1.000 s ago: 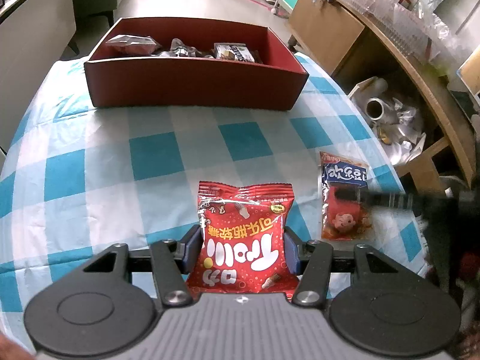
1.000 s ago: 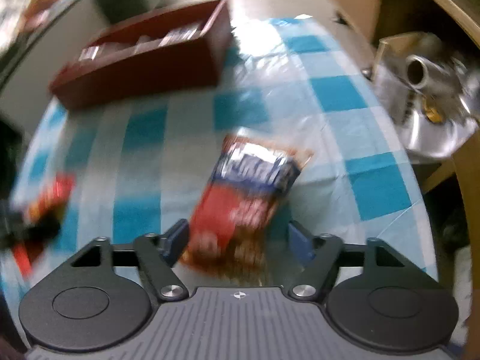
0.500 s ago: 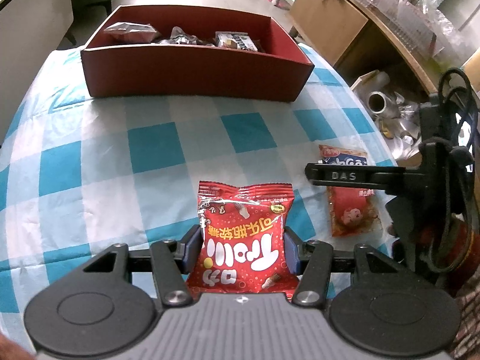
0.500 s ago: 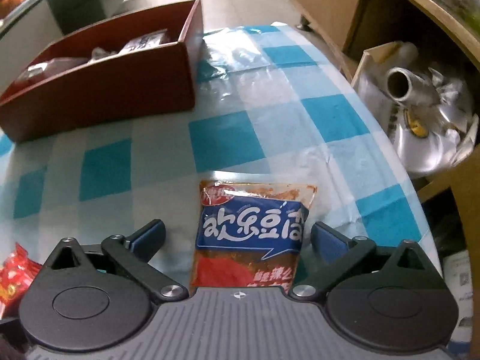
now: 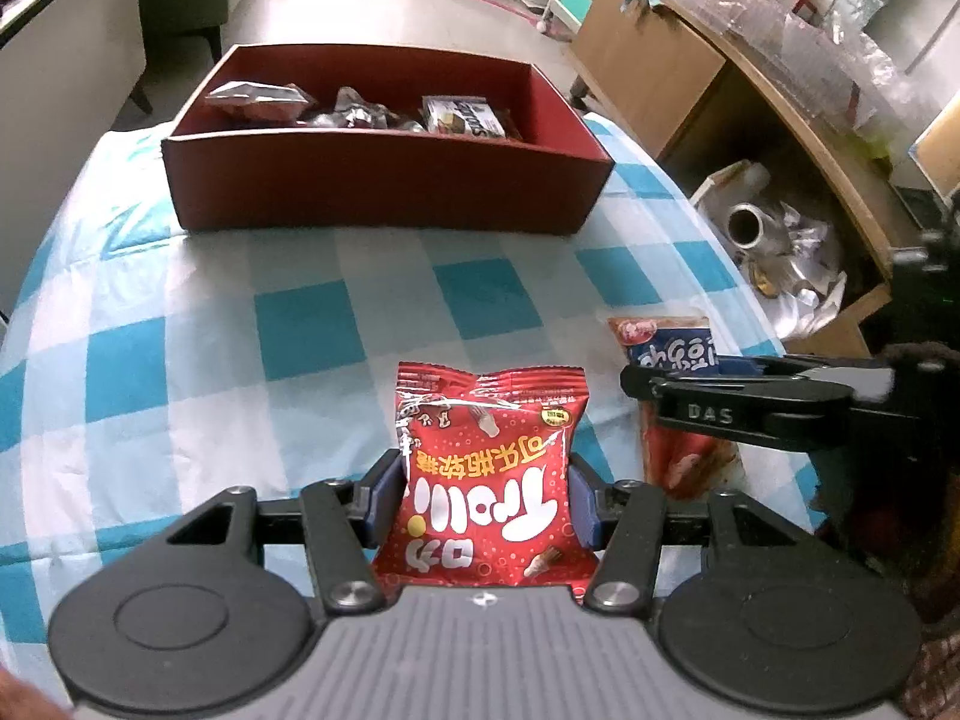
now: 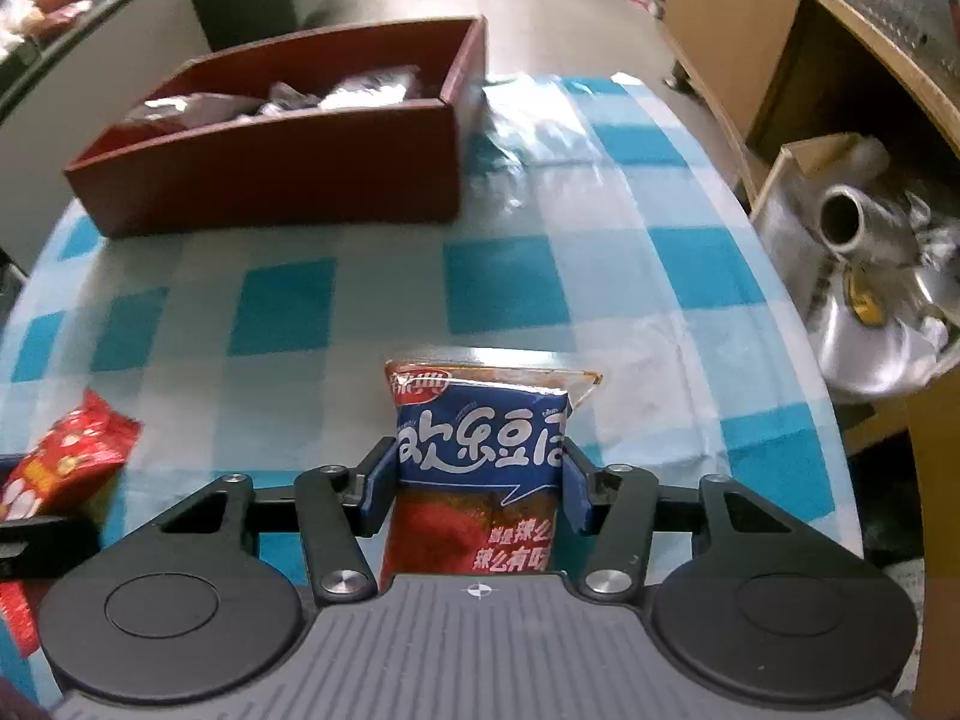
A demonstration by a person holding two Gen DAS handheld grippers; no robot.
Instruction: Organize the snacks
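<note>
Red box [image 5: 384, 192] of wrapped snacks sits ahead on the checked surface [image 5: 210, 324], nothing between; left tongs [image 5: 483, 501] clamp the red gummy bag [image 5: 489, 480], right tongs [image 6: 477, 489] clamp the blue-red tofu packet [image 6: 480, 456], both lengthwise toward the box.

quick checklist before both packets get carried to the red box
1. Left tool clamped on the red glossy gummy packet: ok.
2. Right tool clamped on the blue-and-red foil snack packet: ok.
3. Packets clear of the blue checked tablecloth: cannot tell.
4. Open red rectangular box has free space: ok, right end looks bare.
5. Path to box unobstructed: ok.
</note>
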